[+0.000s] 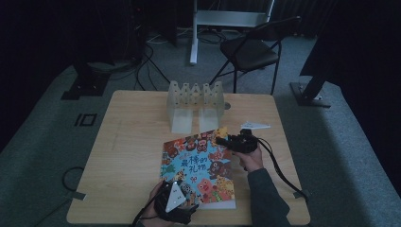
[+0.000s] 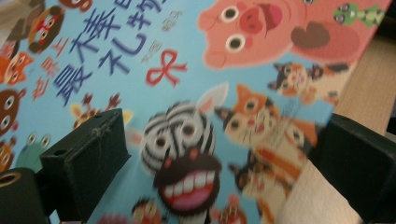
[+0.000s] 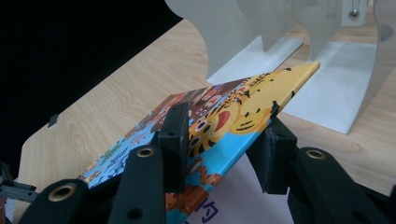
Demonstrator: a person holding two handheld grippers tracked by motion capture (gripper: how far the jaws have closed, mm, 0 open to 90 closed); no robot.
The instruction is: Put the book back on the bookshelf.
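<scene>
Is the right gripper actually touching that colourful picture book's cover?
Touching: in the right gripper view, the right gripper's black fingers pinch the lifted cover of the colourful picture book between them.

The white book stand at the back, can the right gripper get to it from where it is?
Probably yes. The right gripper is clamped on the picture book's far corner, and only bare table lies between that corner and the white book stand.

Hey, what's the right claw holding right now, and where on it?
The right claw grips the book's front cover at its far corner, lifting it.
</scene>
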